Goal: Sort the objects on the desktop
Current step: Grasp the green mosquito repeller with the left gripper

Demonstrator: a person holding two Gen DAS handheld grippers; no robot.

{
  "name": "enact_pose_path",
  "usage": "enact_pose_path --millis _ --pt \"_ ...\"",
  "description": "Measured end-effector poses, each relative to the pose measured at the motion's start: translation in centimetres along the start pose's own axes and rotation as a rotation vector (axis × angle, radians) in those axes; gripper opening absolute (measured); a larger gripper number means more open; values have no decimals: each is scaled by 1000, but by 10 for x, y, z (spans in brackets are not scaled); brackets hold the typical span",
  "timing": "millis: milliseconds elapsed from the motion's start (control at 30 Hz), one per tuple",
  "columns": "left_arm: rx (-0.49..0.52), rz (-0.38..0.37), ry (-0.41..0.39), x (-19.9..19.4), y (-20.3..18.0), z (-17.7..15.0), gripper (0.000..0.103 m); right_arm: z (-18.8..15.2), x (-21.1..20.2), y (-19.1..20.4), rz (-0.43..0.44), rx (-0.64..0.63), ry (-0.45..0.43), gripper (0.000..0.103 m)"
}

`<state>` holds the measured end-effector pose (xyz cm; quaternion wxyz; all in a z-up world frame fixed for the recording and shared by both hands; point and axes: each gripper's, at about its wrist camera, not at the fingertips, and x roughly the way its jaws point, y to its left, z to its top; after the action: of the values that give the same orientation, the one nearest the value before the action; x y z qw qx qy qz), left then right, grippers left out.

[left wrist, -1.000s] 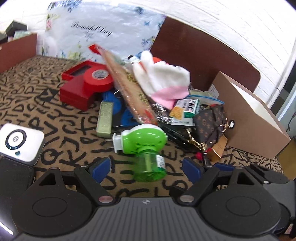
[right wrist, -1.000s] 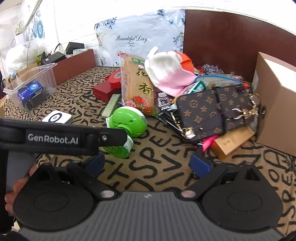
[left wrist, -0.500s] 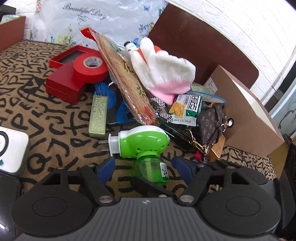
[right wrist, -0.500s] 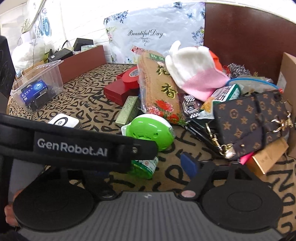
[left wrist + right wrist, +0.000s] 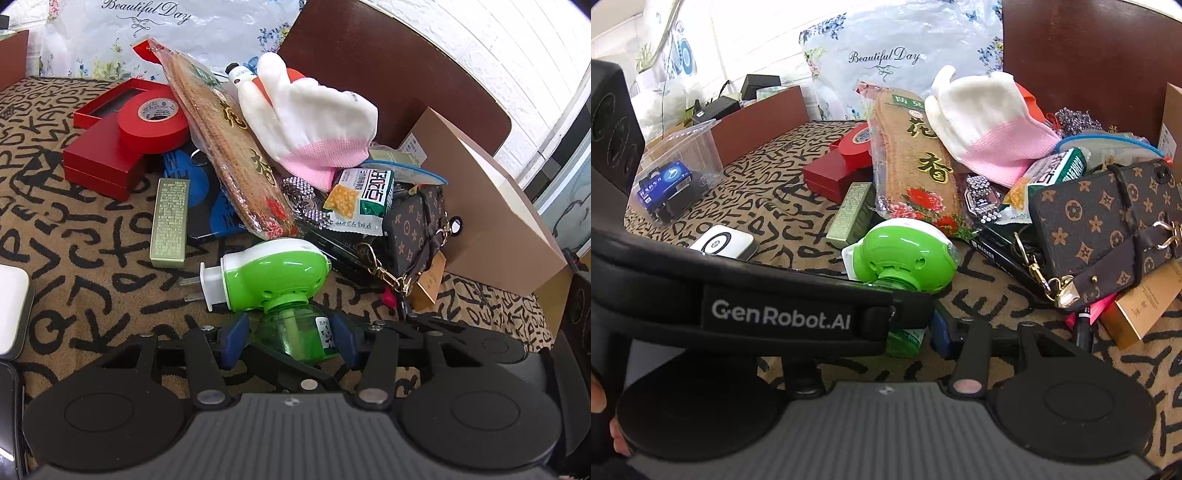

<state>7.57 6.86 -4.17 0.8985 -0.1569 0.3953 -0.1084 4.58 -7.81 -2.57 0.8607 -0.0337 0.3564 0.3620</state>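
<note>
Closest in, the left gripper [image 5: 288,338] has its two blue pads [image 5: 232,341] on each side of the little green bottle [image 5: 295,334]. The jaws have just been closing and sit at a middle width. One pad looks right up against the bottle. The other has a thin gap, so the grip does not look firm yet.

The right gripper [image 5: 890,336] is just beside it. Its jaws have just been closing too. One blue pad [image 5: 941,329] is next to the bottle's end. The other finger hides behind the left gripper's strap, so I cannot tell if it holds anything.

The bottle is screwed into the green plug-in [image 5: 275,271], which lies on its side on the letter-print cloth [image 5: 92,236].

The step looks like picking up the plug-in. To do it well, squeeze slowly until both pads press the bottle. It is round and smooth, so it may slip or roll. One gripper should let the other take it, or they may bump. Lift straight up and slowly, as the big top is heavy and may tip.

Behind it, the gold box [image 5: 169,221], the insole pack [image 5: 229,147] and the brown purse [image 5: 415,229] lie near. Keep the metal plug pins away from them.
</note>
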Motion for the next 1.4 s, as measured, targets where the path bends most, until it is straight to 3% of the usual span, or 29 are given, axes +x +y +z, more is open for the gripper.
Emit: enact_pose_path --millis 400,733,967,1133,1400 --pt "0 -4 15 -1 -6 -3 53 -3 -5 -6 11 14 2 51" --pt "45 -15 -7 -14 -35 -8 51 -11 -40 -8 13 34 -46 49" --pt "90 8 55 5 -46 -13 54 -21 -36 -25 19 95 -10 52" --pt "56 -1 58 10 -38 -11 55 -23 -28 -26 17 79 -21 54" --pt "84 -5 -41 -20 -55 -8 51 -16 -51 -22 25 40 -95 49"
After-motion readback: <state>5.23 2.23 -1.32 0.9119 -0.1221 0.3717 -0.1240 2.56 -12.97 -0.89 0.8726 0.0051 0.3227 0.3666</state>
